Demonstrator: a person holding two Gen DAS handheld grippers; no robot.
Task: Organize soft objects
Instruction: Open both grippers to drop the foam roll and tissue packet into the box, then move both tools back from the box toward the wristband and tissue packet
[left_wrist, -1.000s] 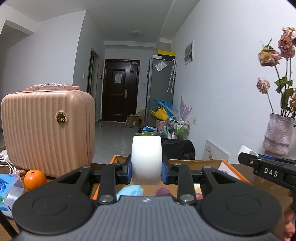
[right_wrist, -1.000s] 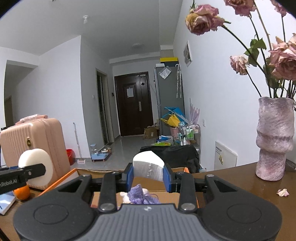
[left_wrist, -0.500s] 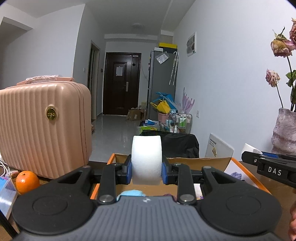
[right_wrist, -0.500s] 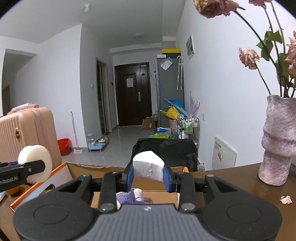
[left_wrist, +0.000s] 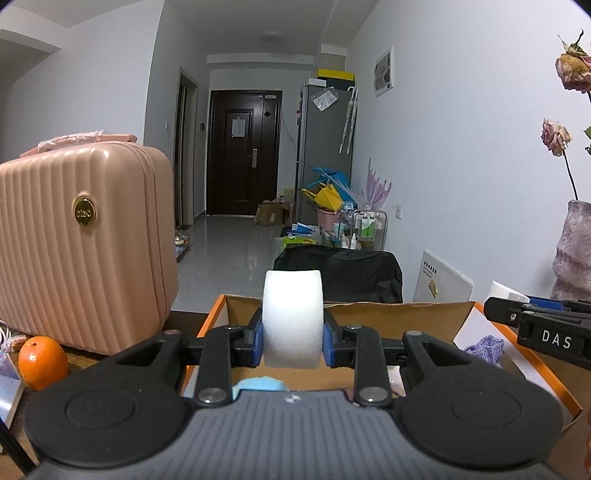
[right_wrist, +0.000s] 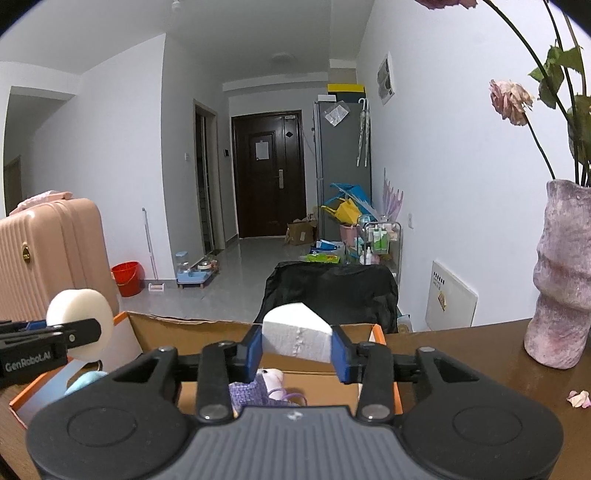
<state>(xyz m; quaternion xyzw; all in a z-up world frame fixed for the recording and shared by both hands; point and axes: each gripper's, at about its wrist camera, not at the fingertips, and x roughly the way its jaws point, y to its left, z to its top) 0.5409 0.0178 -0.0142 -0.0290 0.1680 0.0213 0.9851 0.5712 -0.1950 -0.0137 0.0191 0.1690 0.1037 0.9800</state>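
My left gripper (left_wrist: 293, 334) is shut on a round white foam disc (left_wrist: 292, 317), held on edge above the open cardboard box (left_wrist: 399, 314). The disc also shows in the right wrist view (right_wrist: 83, 317). My right gripper (right_wrist: 297, 349) is shut on a white foam wedge (right_wrist: 295, 338), held above the same box (right_wrist: 192, 330). Inside the box lie a light blue soft piece (left_wrist: 260, 384), a purple knitted piece (right_wrist: 247, 391) and a pale pink plush (right_wrist: 273, 378). The right gripper's finger (left_wrist: 535, 328) shows at the right of the left wrist view.
A pink suitcase (left_wrist: 81, 251) and an orange (left_wrist: 42, 358) stand left of the box. A purple vase (right_wrist: 561, 273) with dried roses stands on the brown table at the right, with a fallen petal (right_wrist: 578, 398) near it. A black chair back (right_wrist: 328, 291) is behind the box.
Both grippers have risen and moved forward over the box, still holding their foam pieces. The box interior shows more and the vase has slid toward the right edge.
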